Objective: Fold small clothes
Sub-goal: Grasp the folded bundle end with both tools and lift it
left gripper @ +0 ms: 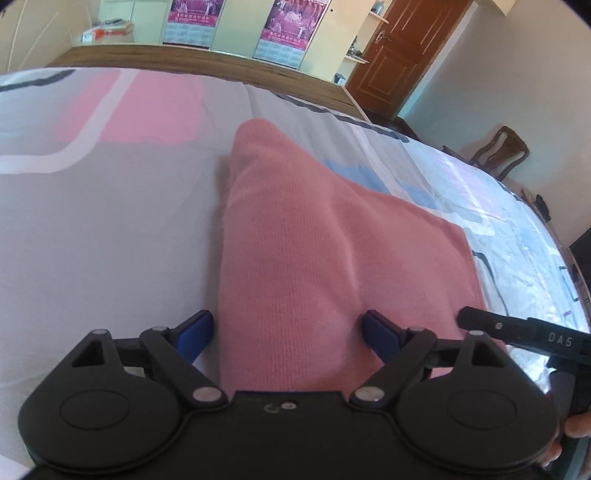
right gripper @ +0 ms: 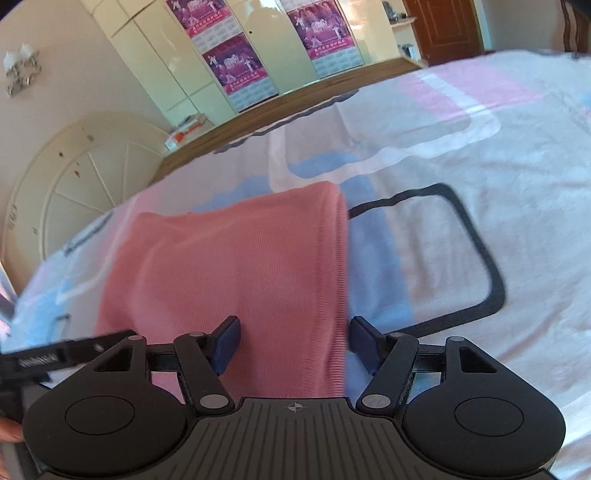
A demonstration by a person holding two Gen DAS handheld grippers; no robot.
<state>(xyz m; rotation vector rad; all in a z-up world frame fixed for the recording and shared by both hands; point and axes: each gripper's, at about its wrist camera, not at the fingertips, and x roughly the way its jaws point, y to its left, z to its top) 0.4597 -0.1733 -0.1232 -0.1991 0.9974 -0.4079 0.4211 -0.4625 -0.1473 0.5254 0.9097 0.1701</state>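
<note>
Garment: pink knit point(left gripper: 295, 258), folded, lying flat on the patterned bed sheet point(left gripper: 110, 240). My left tongs point(left gripper: 288, 332) gape wide over its near end, pads clear of cloth. My right tongs point(right gripper: 293, 341) stand apart, straddling the ribbed hem, gripping nothing.

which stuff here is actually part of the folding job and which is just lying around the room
Part of the job:
- pink knit garment, lying on the bedsheet
- left gripper, jaws open around the near edge of the garment
- right gripper, jaws open over its ribbed hem

Just lying about:
- wall posters
- wooden door
- chair
- boxes on the ledge
</note>
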